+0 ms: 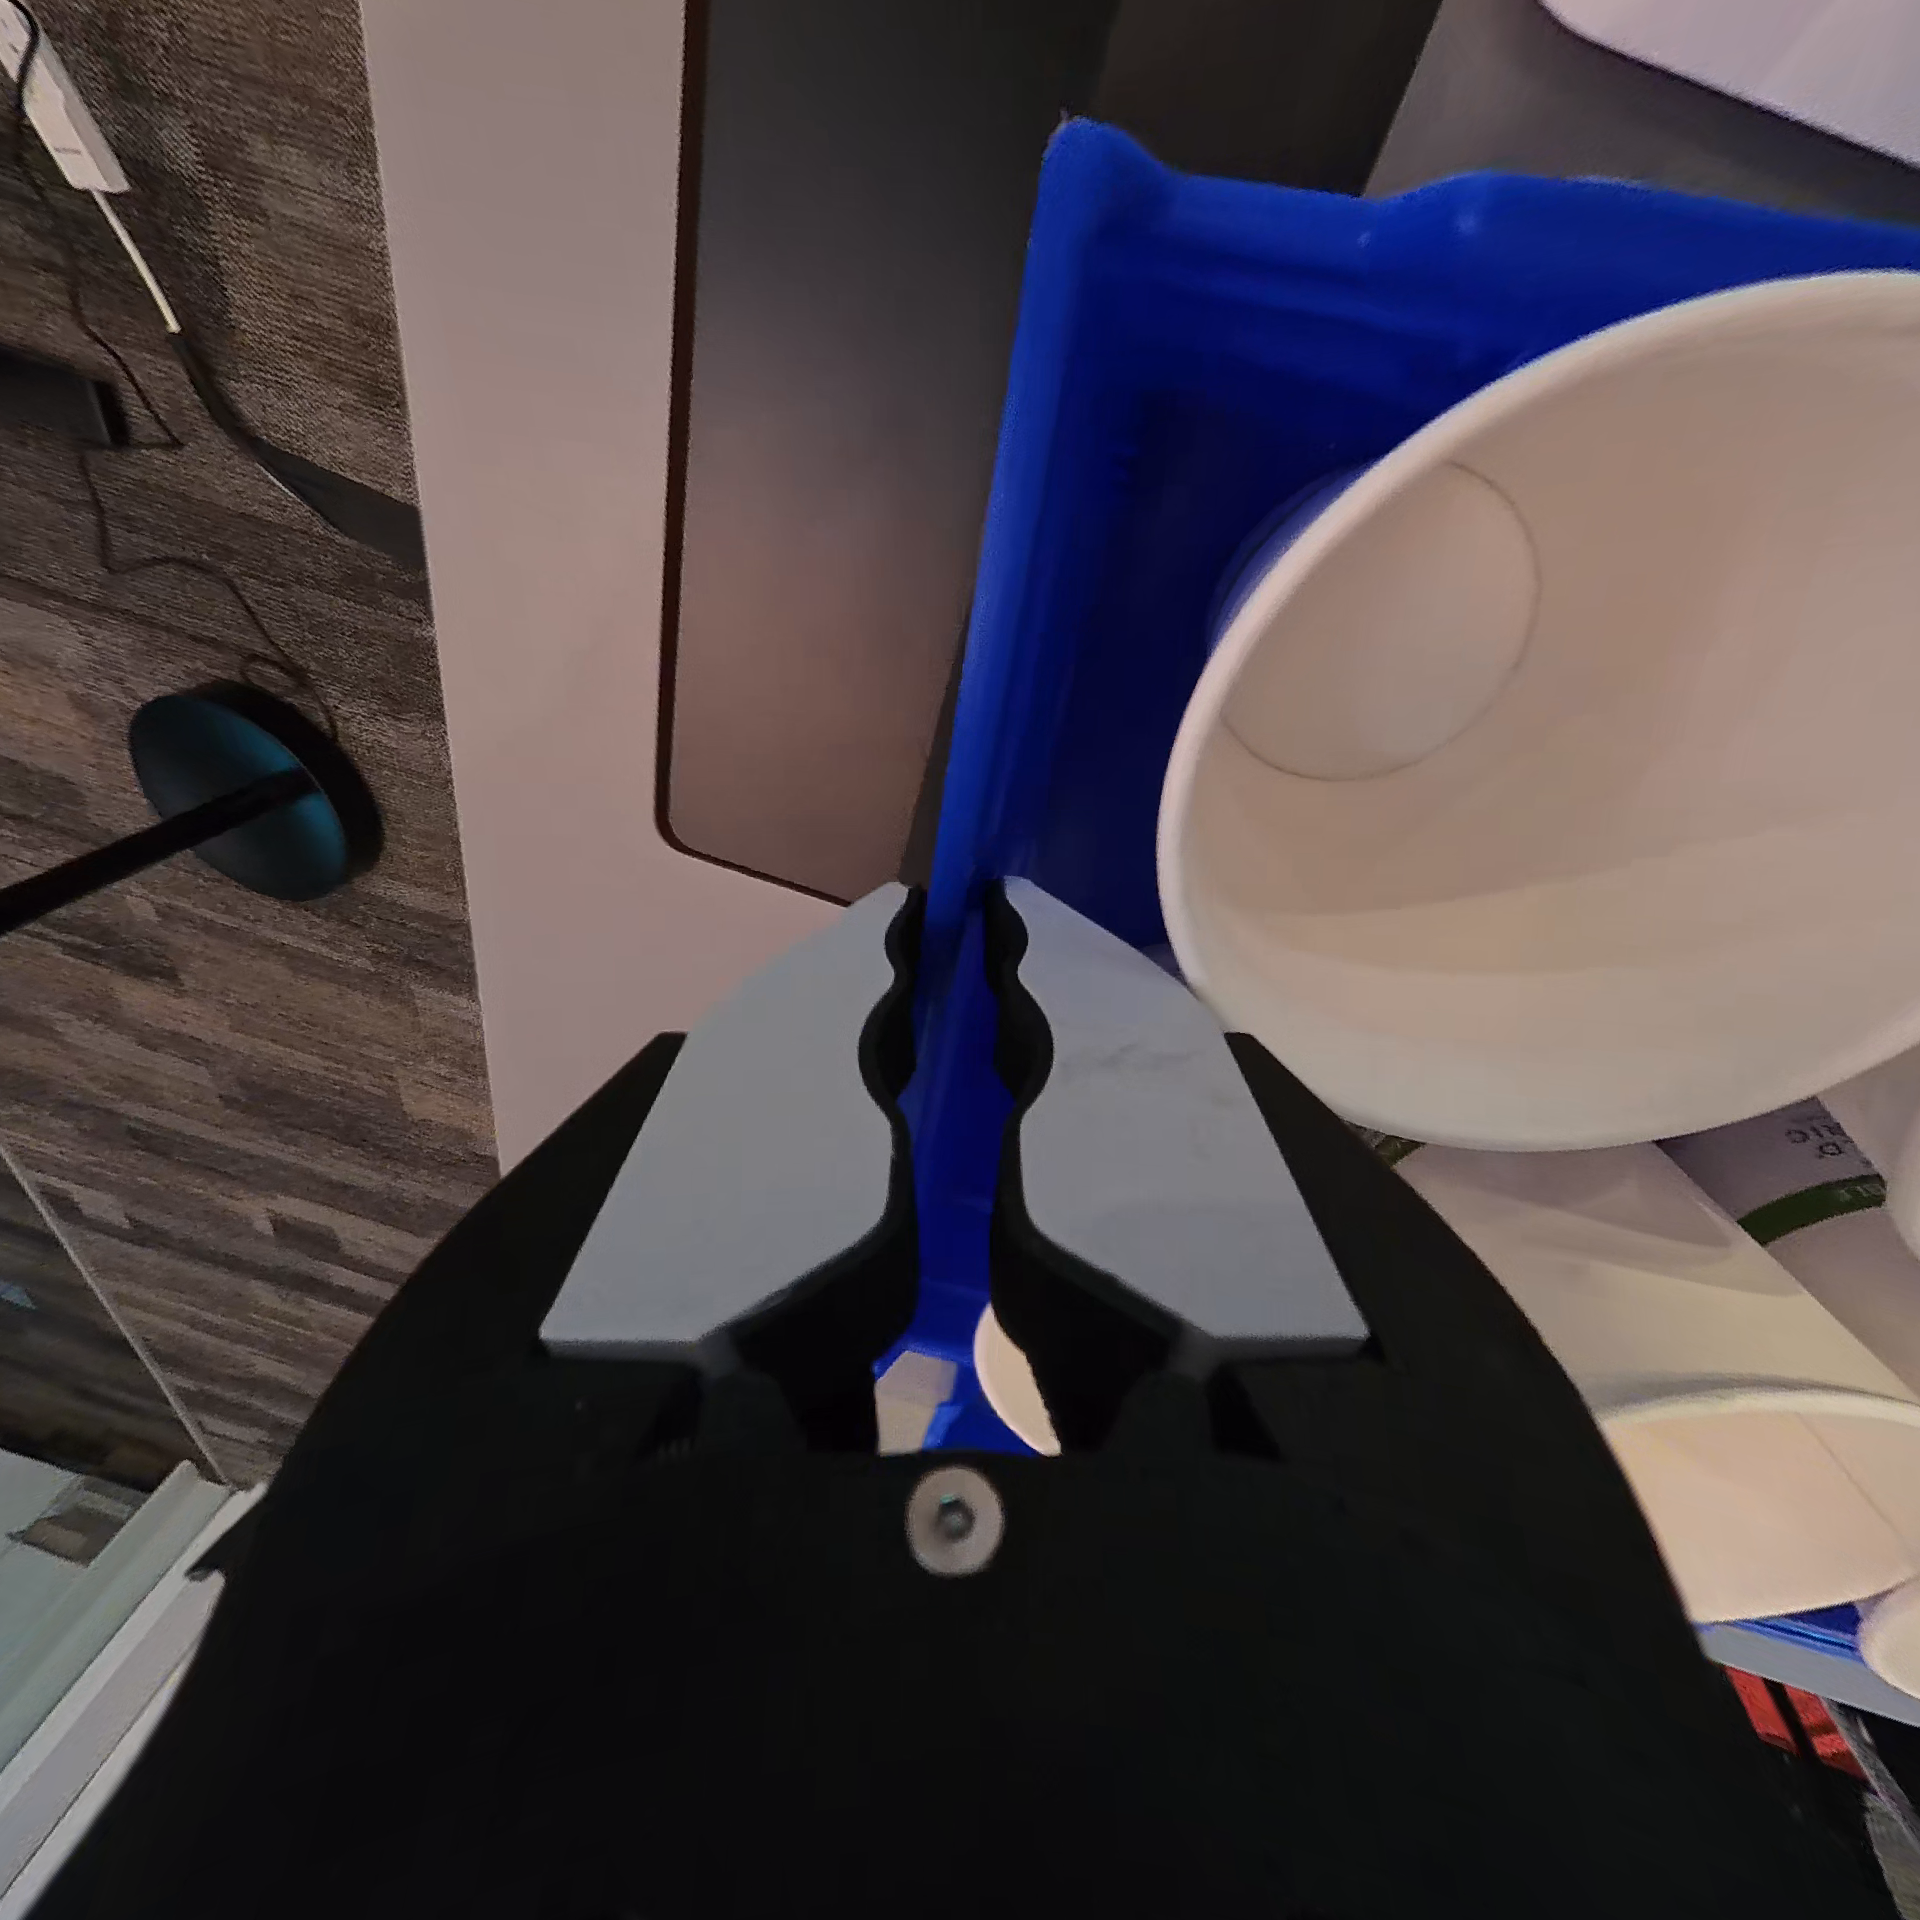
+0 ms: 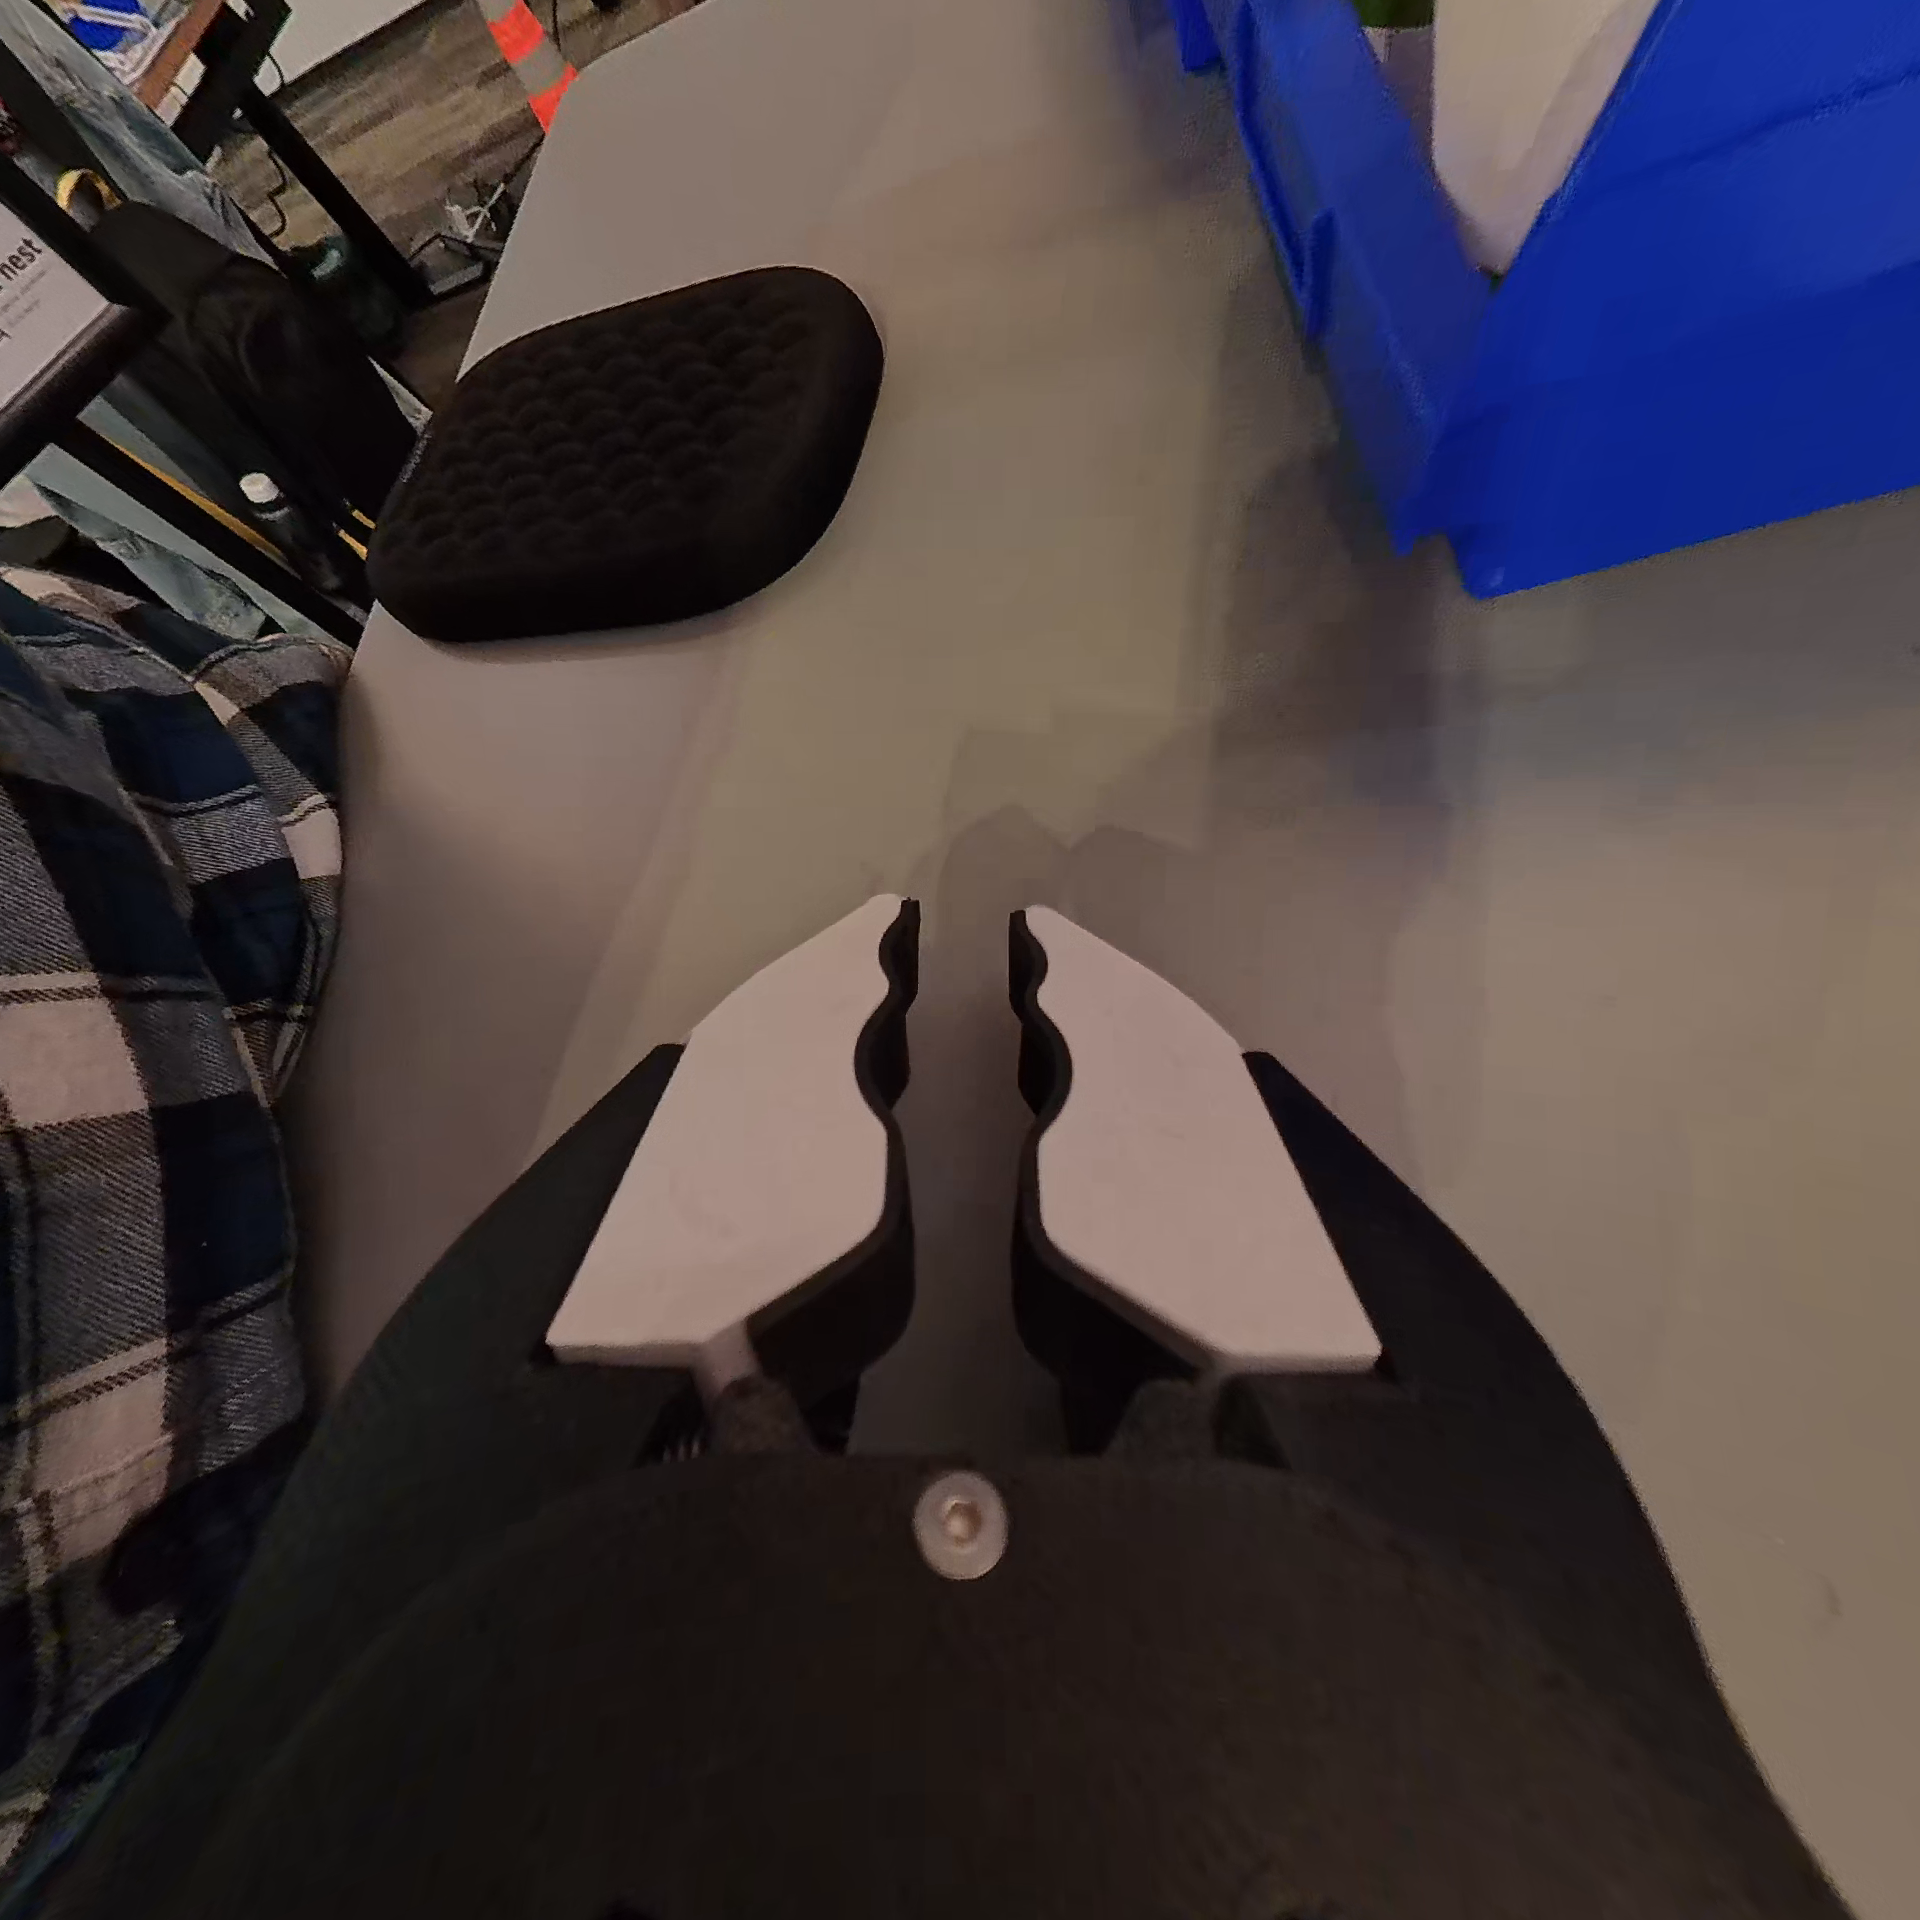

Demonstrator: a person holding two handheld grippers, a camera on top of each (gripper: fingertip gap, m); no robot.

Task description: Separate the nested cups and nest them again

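Observation:
In the left wrist view my left gripper (image 1: 951,904) is shut on the side wall of a blue plastic bin (image 1: 1174,416), with both pads pressed on the wall. A white paper cup (image 1: 1507,810) lies in the bin with its open mouth towards me. More white cups (image 1: 1683,1382) lie below it at the right. In the right wrist view my right gripper (image 2: 964,914) is open and empty over the grey table (image 2: 1039,675). The blue bin (image 2: 1683,395) stands at the upper right of that view, well apart from the fingers, with something white (image 2: 1507,135) showing in it.
A black textured pad (image 2: 623,457) lies on the table's far left. A person's plaid sleeve (image 2: 135,1039) is at the left edge. A dark flat panel (image 1: 810,416) lies beyond the left fingers. Patterned carpet (image 1: 208,623) lies past the table edge. The left gripper's tips are roughly 40 cm from the right gripper's.

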